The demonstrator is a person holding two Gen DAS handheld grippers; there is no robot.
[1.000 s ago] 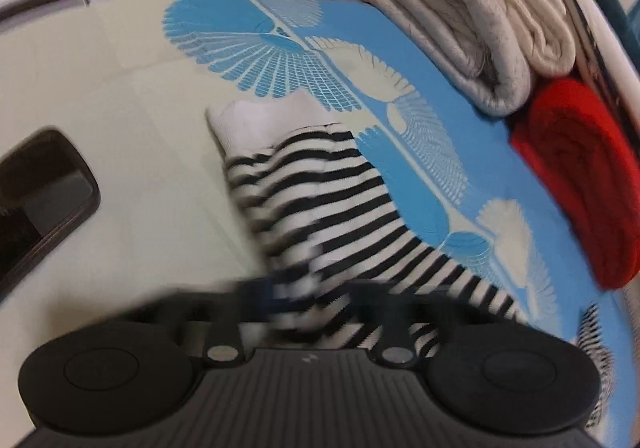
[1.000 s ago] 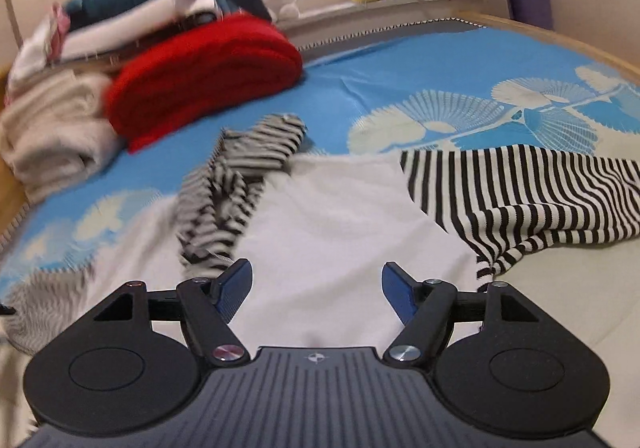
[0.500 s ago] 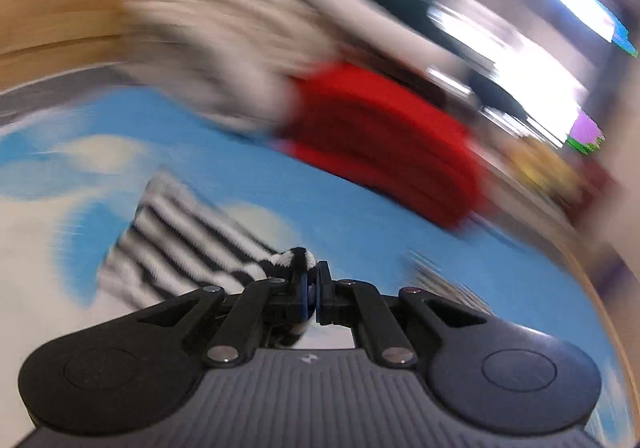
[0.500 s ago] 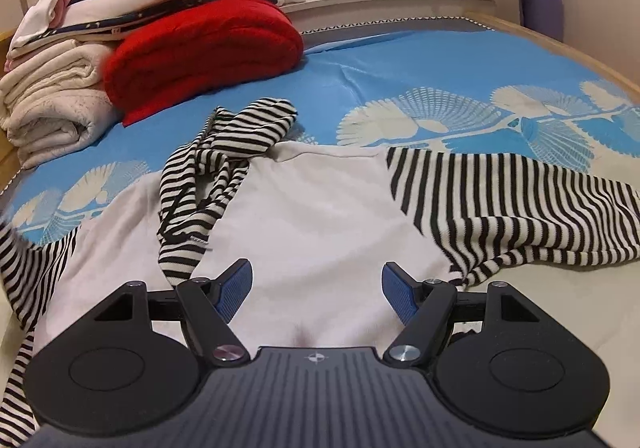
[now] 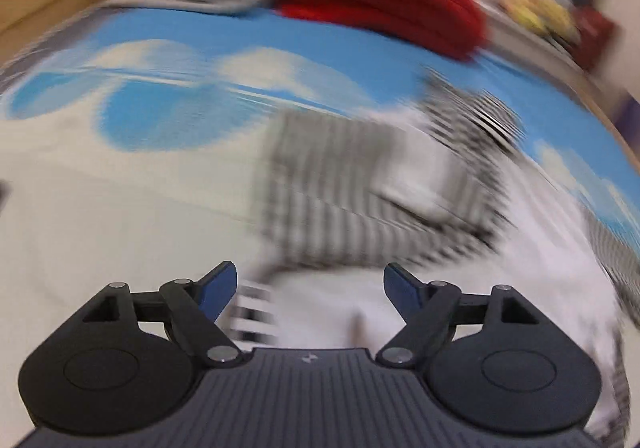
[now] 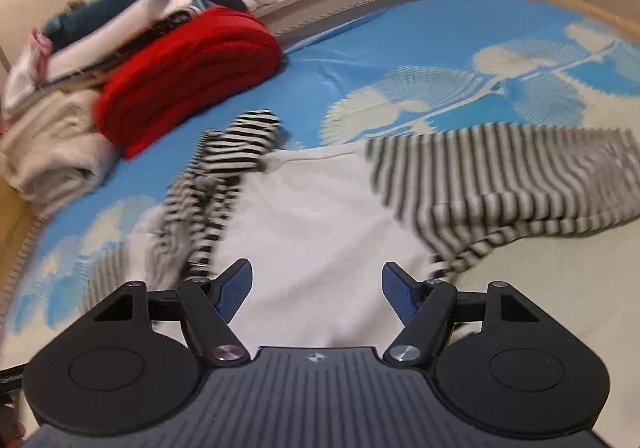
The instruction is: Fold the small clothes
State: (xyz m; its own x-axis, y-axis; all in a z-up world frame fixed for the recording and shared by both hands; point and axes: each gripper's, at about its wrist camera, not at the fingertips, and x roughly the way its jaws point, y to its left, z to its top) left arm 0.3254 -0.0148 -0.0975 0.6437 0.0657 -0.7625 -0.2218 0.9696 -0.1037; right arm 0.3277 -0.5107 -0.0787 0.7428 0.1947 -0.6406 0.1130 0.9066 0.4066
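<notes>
Garment: white knit top with black-and-white striped sleeves [image 6: 320, 215], spread crosswise on the blue fan-print bedspread [image 6: 400, 31].
Left gripper [image 5: 310, 284]: jaws opening, nothing between them.
Right gripper [image 6: 317, 288]: spread wide, empty, over the near hem.
Nearest sleeve: the right-hand one, closest to the right gripper.

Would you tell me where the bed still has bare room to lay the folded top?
Open blue bedspread lies between the red blanket, the window-side edge and the striped top. Pale sheet beyond its right sleeve is also free. The left corner is crowded with folded blankets.
</notes>
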